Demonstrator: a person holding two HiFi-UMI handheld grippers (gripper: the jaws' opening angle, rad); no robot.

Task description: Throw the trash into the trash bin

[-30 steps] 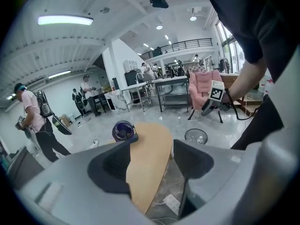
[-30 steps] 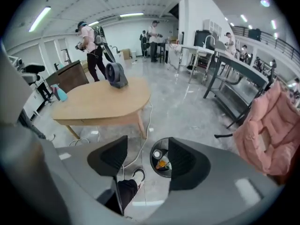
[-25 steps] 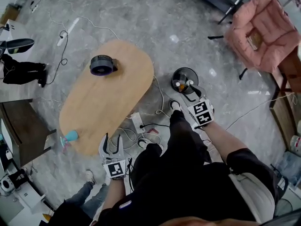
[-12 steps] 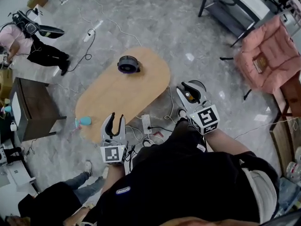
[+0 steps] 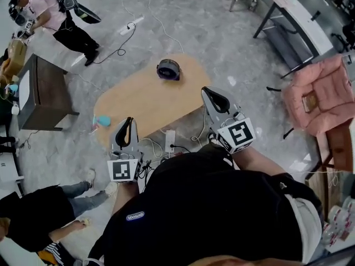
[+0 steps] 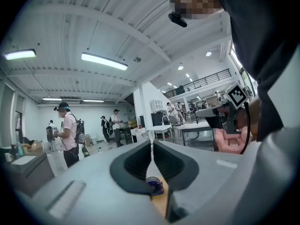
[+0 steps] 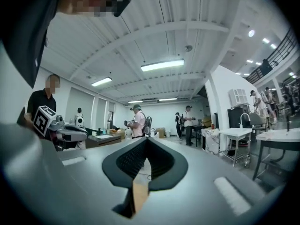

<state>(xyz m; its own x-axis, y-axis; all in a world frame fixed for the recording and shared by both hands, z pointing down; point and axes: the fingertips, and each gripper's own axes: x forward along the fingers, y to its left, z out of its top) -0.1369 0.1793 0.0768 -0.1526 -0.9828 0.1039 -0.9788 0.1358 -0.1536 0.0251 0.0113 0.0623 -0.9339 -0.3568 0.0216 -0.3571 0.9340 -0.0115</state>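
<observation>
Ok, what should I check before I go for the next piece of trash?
1. Left gripper free: ok, fingers together, nothing between.
2. Right gripper free: ok, fingers have just closed on nothing.
3. Fingers ready to grasp: not ok, both shut.
4. Trash found: cannot tell; a teal object lies at the wooden table's edge.
5. Bin found: cannot tell; the round dark container on the table may be it.
6. Footing: not ok, power strip and cables by the feet.
</observation>
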